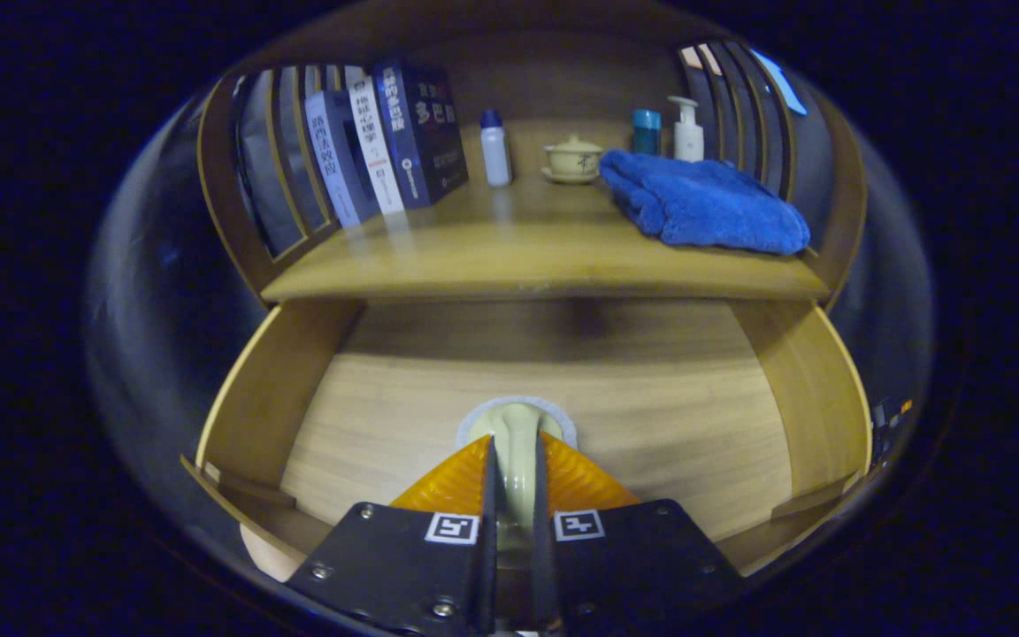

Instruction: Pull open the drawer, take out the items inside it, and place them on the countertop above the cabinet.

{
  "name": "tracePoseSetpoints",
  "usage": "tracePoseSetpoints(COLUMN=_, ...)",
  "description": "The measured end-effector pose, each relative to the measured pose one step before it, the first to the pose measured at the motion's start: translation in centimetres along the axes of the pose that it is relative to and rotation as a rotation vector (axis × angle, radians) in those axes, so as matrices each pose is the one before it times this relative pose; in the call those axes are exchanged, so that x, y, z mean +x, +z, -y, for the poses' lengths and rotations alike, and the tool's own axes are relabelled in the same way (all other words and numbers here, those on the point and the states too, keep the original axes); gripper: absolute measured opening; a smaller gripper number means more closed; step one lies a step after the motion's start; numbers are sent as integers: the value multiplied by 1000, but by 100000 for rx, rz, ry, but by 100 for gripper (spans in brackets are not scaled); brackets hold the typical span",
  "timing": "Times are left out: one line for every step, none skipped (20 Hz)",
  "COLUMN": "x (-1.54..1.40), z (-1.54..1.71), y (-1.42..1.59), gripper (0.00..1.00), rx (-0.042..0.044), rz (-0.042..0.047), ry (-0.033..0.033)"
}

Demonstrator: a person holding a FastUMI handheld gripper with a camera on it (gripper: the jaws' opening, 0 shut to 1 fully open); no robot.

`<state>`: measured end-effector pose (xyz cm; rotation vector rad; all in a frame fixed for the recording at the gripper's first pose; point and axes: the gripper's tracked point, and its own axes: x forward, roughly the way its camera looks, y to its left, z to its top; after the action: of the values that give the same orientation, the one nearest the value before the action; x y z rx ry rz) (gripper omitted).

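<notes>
The claw [514,460] is clenched on a pale ceramic spoon [517,442]; both fingers press its handle from the two sides, probably so that it can be lifted without slipping. The spoon bowl lies just ahead of the fingertips, over a white round coaster [474,418], low in the open drawer [271,389]. Beyond and above is the surface [518,257], where books [386,141], a small white bottle [495,149], a lidded teacup [573,159] and a blue towel [704,202] leave free space in front.
</notes>
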<state>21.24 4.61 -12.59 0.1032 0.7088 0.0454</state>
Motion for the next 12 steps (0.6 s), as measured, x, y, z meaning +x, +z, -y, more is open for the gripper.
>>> tracePoseSetpoints(x=-559, z=-168, y=819, gripper=17, rx=681, rz=2204, ry=833)
tracePoseSetpoints(x=-569, z=-214, y=966, gripper=17, rx=460, rz=1975, ry=673)
tracePoseSetpoints(x=-486, z=-139, y=852, gripper=17, rx=88, rz=2172, ry=544)
tracePoseSetpoints(x=-361, z=-189, y=916, gripper=17, rx=-258, rz=2123, ry=348)
tracePoseSetpoints(x=-299, z=-39, y=900, gripper=17, rx=-385, rz=2124, ry=61)
tracePoseSetpoints(x=-132, z=-21, y=1023, gripper=17, rx=-474, rz=2522, ry=-225)
tracePoseSetpoints(x=45, z=69, y=966, gripper=17, rx=-517, rz=2112, ry=-407)
tracePoseSetpoints(x=164, z=36, y=924, gripper=17, rx=-504, rz=1740, ry=-638)
tracePoseSetpoints(x=156, z=49, y=873, gripper=17, rx=63, rz=1565, ry=-471)
tracePoseSetpoints(x=358, z=-106, y=900, gripper=17, rx=417, rz=1623, ry=-112)
tracePoseSetpoints(x=528, z=69, y=996, gripper=17, rx=410, rz=1506, ry=-513)
tracePoseSetpoints(x=733, z=-16, y=717, gripper=17, rx=-153, rz=1362, ry=-800)
